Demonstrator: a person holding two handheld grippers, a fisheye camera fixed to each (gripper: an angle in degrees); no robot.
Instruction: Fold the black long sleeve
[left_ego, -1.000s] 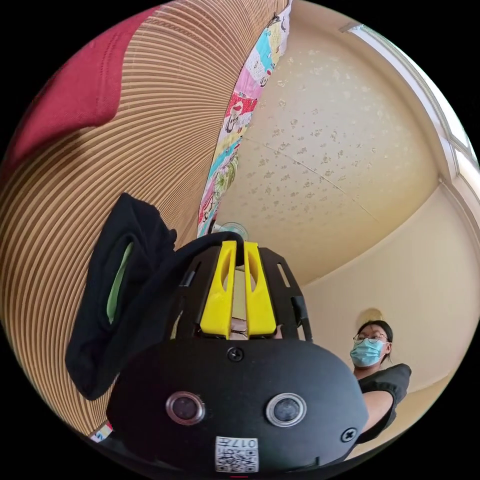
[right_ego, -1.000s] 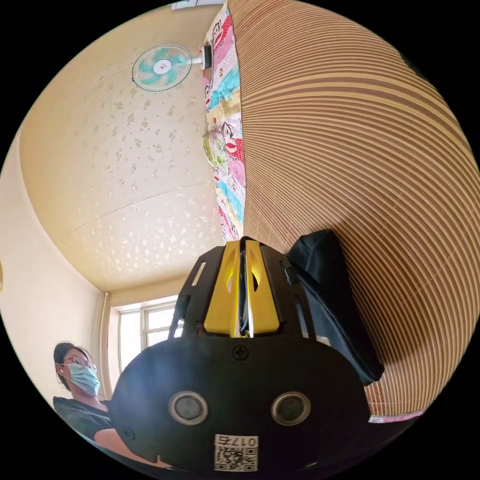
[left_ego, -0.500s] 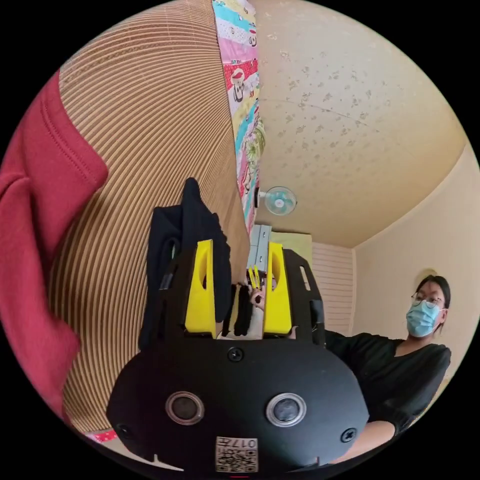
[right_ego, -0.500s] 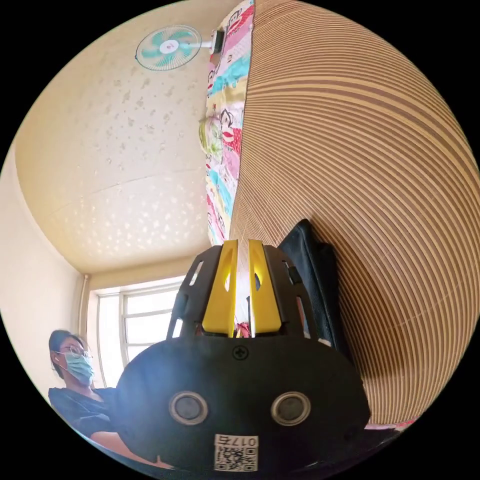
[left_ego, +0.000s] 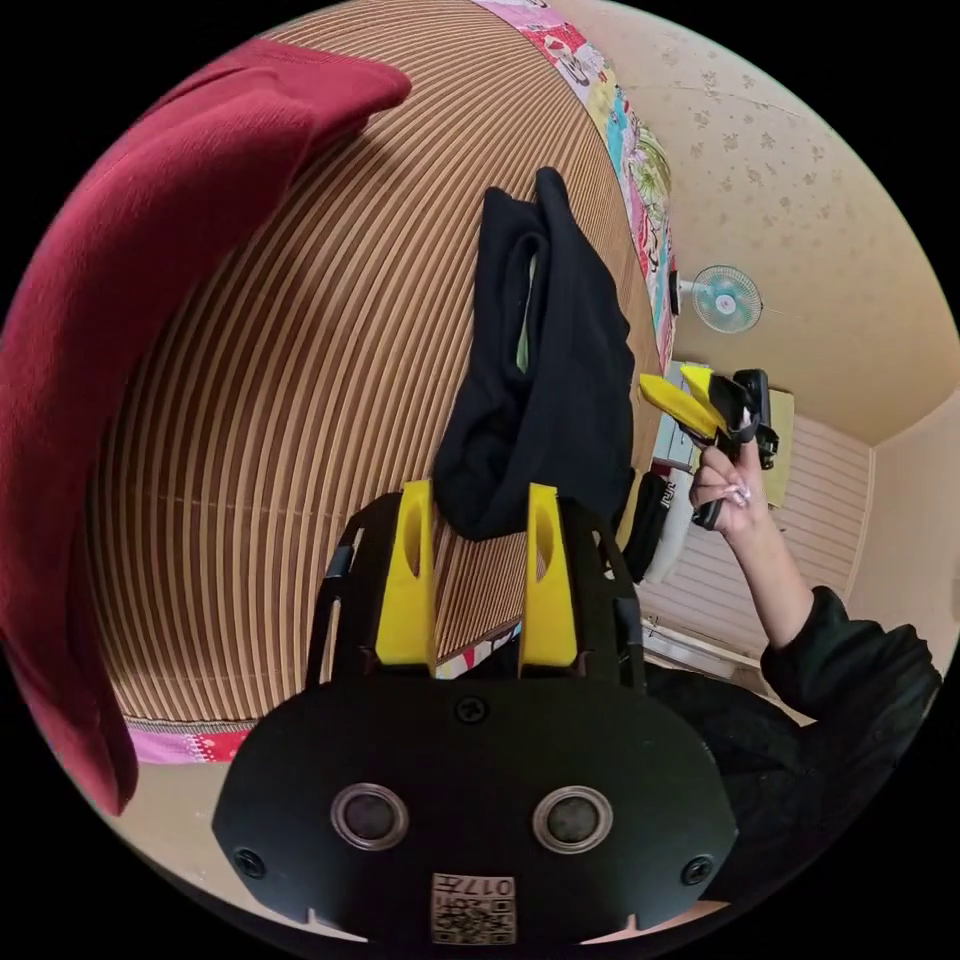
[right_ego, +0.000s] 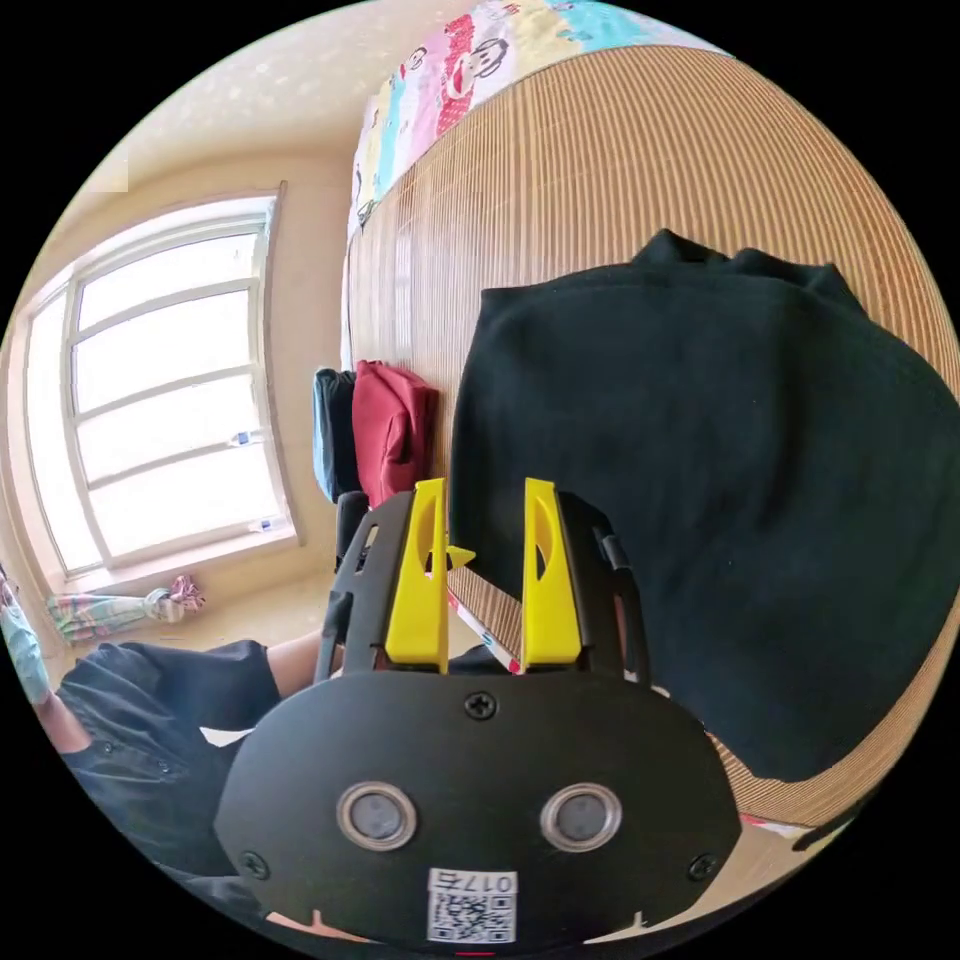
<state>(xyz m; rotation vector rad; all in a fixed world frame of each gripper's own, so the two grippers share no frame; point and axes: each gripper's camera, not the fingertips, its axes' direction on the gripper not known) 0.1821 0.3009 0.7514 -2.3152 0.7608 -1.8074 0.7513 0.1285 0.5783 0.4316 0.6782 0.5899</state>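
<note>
The black long sleeve (left_ego: 545, 380) lies folded into a compact bundle on a striped bamboo mat (left_ego: 300, 400). My left gripper (left_ego: 477, 490) stands open just short of the bundle's near end, with nothing between its jaws. In the left gripper view a hand holds the right gripper (left_ego: 680, 390) past the bundle, its jaws apart. In the right gripper view the folded black long sleeve (right_ego: 720, 480) is a broad flat shape on the mat (right_ego: 600, 180). My right gripper (right_ego: 485, 490) is open beside its edge and holds nothing.
A red garment (left_ego: 150, 300) lies on the mat close to my left gripper. In the right gripper view, red (right_ego: 395, 430) and blue (right_ego: 325, 430) folded clothes sit farther along. A patterned quilt (right_ego: 450, 90) borders the mat. A window (right_ego: 170, 400) and the person's black sleeve (left_ego: 850, 680) are also in view.
Both grippers were shut on the black garment's edge a second ago. They have opened, let it go and drawn back; the garment now rests folded on the mat.
</note>
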